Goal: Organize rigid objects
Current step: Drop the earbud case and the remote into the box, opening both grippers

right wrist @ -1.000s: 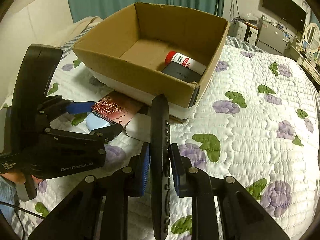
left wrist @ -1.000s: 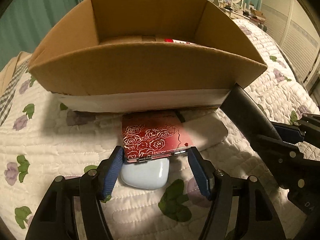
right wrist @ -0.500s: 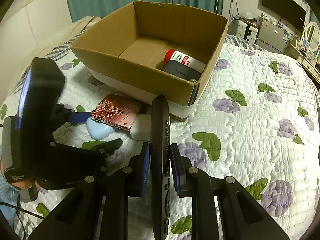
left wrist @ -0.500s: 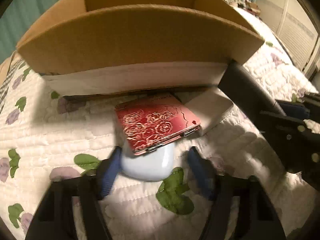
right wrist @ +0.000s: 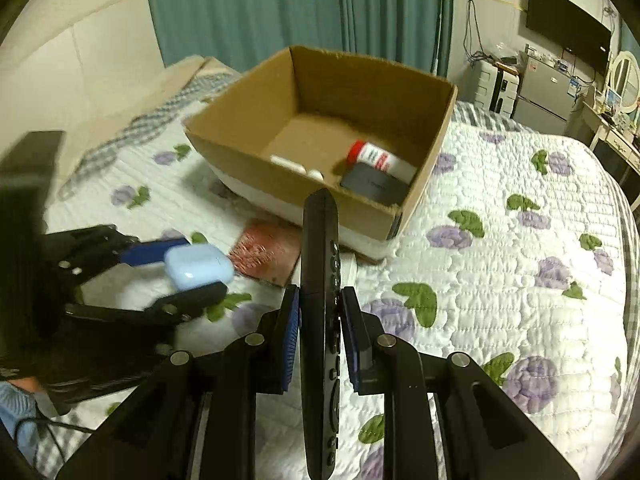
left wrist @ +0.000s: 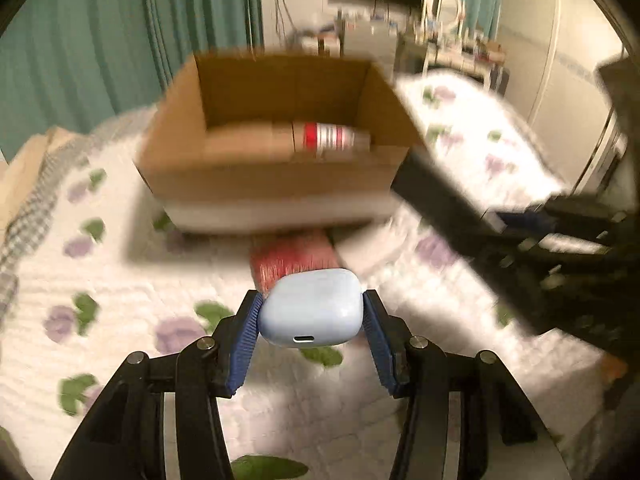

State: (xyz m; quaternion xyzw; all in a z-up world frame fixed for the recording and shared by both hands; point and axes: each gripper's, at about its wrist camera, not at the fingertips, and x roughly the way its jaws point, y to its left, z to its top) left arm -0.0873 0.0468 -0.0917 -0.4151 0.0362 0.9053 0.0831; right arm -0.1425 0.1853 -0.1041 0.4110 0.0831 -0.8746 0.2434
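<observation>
My left gripper (left wrist: pixel 313 312) is shut on a pale blue earbud case (left wrist: pixel 312 308) and holds it above the quilt; the case also shows in the right wrist view (right wrist: pixel 199 266). My right gripper (right wrist: pixel 320 312) is shut on a black remote control (right wrist: pixel 320 320), held upright on its edge. An open cardboard box (right wrist: pixel 296 188) stands on the bed ahead, with a red-and-white bottle (right wrist: pixel 378 158), a dark flat device (right wrist: pixel 372 188) and a white item (right wrist: pixel 296 168) inside. A red rose-patterned case (right wrist: pixel 266 252) lies on the quilt in front of the box.
The bed has a white quilt (right wrist: pixel 500 264) with purple flowers and green leaves. Teal curtains (right wrist: pixel 280 12) hang behind the box. A TV (right wrist: pixel 568 36), a fridge (right wrist: pixel 548 92) and a dresser stand at the far right.
My left gripper closed on the blue earbud case, pulled it from under the red case and lifted it. My right gripper rose with the remote.
</observation>
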